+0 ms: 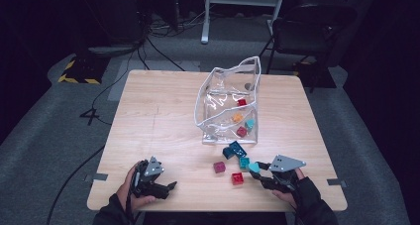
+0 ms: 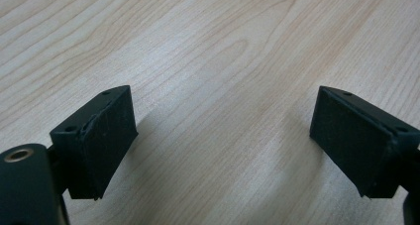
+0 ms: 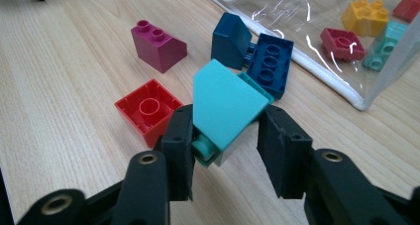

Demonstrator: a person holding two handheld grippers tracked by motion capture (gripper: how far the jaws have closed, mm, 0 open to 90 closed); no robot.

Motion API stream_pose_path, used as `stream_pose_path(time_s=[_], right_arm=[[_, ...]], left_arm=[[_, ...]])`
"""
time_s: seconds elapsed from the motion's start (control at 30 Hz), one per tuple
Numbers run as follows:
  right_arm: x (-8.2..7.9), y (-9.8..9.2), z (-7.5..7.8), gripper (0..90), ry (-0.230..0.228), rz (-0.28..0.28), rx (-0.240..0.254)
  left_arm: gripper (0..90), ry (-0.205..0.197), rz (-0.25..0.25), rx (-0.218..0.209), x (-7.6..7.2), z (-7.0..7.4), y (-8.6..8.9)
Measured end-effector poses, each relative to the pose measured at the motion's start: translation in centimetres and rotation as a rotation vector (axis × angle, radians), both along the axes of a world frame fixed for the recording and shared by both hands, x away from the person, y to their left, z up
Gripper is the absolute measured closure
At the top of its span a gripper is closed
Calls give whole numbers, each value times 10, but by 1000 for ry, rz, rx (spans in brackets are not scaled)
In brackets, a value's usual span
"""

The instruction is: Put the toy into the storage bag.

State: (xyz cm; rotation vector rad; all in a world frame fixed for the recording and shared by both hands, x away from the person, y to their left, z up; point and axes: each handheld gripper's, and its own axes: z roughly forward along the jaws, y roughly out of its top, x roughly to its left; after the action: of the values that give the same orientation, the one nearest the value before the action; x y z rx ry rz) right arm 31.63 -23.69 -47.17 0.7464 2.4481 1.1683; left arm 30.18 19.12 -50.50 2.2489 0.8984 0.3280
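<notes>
My right gripper (image 3: 225, 145) is shut on a turquoise sloped brick (image 3: 225, 106), held just above the table near its front right (image 1: 254, 167). Around it lie a red brick (image 3: 148, 108), a magenta sloped brick (image 3: 157, 45) and two dark blue bricks (image 3: 271, 64). A second teal brick (image 1: 244, 161) sits right behind the held one. My left gripper (image 2: 223, 136) stands open over bare wood at the front left (image 1: 171, 186), with nothing between its pads (image 2: 101, 136).
A clear plastic bag (image 1: 228, 103) with a white rim stands open at mid-table. Inside it are a yellow brick (image 3: 365, 14), red bricks (image 3: 341, 41) and a teal one (image 3: 386, 44). A chair (image 1: 312, 24) and cables lie beyond the far edge.
</notes>
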Motion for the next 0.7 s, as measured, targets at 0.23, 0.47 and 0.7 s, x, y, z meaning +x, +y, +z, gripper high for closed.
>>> stream_pose_path(time_s=[0.23, 0.47, 0.7], right_arm=[[0, -3, 4, 598, -2, -8, 4], [0, -6, 13, 598, -21, -21, 30], [1, -9, 29, 598, -44, -35, 45]], left_arm=[[109, 0, 0, 0, 0, 0, 0], [109, 0, -1, 1, 0, 0, 0], [109, 0, -1, 1, 0, 0, 0]])
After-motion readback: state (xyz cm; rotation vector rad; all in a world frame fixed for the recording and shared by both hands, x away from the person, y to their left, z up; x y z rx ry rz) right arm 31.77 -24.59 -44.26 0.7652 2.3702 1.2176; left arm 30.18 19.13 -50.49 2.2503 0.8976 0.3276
